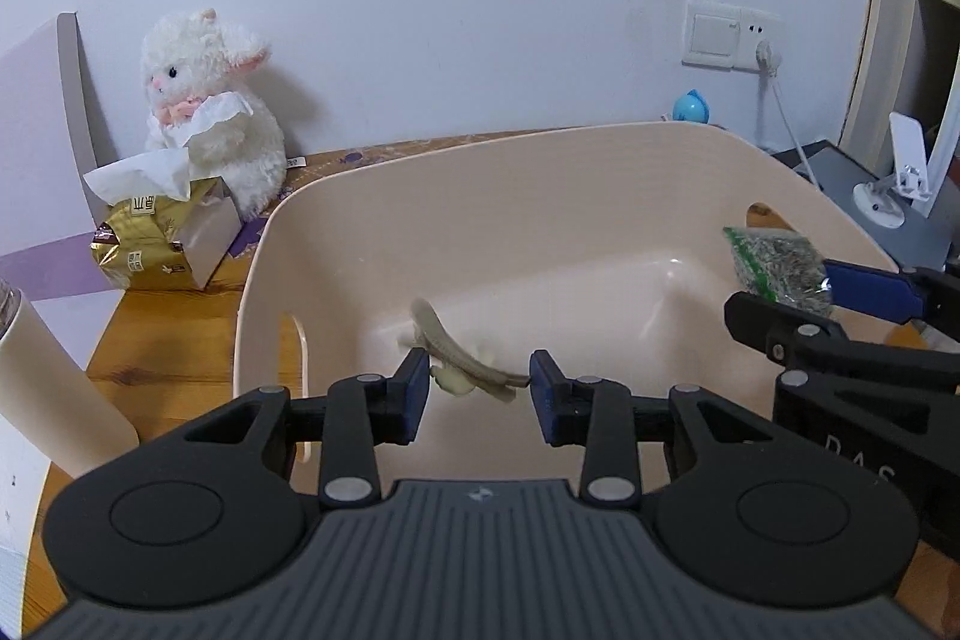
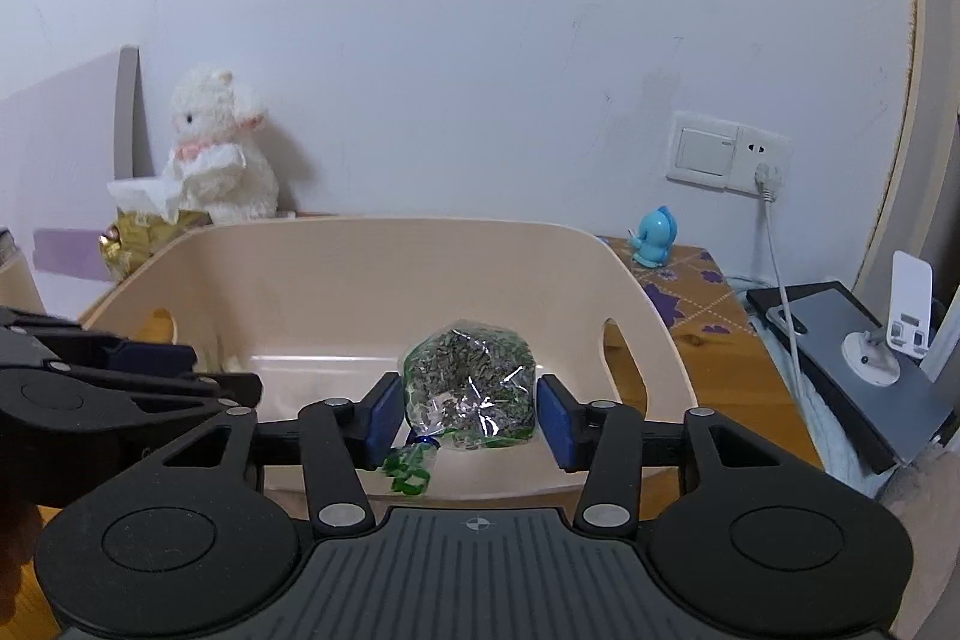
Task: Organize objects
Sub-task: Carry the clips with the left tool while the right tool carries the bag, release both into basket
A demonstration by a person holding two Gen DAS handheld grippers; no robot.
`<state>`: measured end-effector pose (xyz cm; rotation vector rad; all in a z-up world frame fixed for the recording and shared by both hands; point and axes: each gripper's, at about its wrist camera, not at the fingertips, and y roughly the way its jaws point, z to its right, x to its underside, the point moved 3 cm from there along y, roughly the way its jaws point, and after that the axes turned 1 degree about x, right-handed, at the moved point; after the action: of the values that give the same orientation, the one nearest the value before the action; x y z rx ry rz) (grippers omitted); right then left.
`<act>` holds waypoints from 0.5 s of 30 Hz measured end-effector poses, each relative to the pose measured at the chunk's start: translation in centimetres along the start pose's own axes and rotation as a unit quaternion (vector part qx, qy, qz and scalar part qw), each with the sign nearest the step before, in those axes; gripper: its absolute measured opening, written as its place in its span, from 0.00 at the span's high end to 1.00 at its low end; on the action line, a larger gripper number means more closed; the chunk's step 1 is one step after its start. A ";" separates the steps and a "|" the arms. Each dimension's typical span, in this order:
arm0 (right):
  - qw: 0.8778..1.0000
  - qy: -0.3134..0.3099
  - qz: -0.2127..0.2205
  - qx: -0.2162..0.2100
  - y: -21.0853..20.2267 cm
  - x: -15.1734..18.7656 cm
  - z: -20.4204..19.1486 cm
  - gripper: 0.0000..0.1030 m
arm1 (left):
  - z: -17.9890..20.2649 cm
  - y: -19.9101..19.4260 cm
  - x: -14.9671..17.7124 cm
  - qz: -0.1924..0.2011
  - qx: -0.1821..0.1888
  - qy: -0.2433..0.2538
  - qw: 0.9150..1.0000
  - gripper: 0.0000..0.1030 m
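Over the bin, a clip is spanned by the left gripper, a bag by the right gripper; both jaws parted. Release judged underway; withdrawal is required next.

Both tongs were built alike. The left tongs wore matte black linkage arms pinned with round silver screws, and each finger ended in a flat blue pad. Behind them sat a grey ribbed housing with a small crosshair mark at its centre, flanked by two black discs. The right tongs showed the same black arms, silver screws and blue pads; from the left camera, pale letters showed on their side.
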<state>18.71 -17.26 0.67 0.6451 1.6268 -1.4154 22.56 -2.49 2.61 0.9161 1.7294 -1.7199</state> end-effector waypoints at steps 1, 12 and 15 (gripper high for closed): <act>1.000 0.005 0.004 -0.002 -0.2 0.0 0.2 0.41 | 0.1 -0.3 0.0 0.002 0.000 0.004 1.000 0.49; 0.999 0.033 0.014 0.002 -4.6 1.1 2.2 0.21 | -0.8 -5.2 0.8 0.013 -0.017 0.005 1.000 0.16; 0.999 0.039 0.009 -0.003 -5.8 2.0 2.3 0.17 | -1.4 -6.6 2.0 0.016 -0.014 0.004 1.000 0.16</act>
<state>13.52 -21.07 1.96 0.7176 1.6802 -1.3873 16.33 -0.63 5.40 0.9350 1.7300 -1.6694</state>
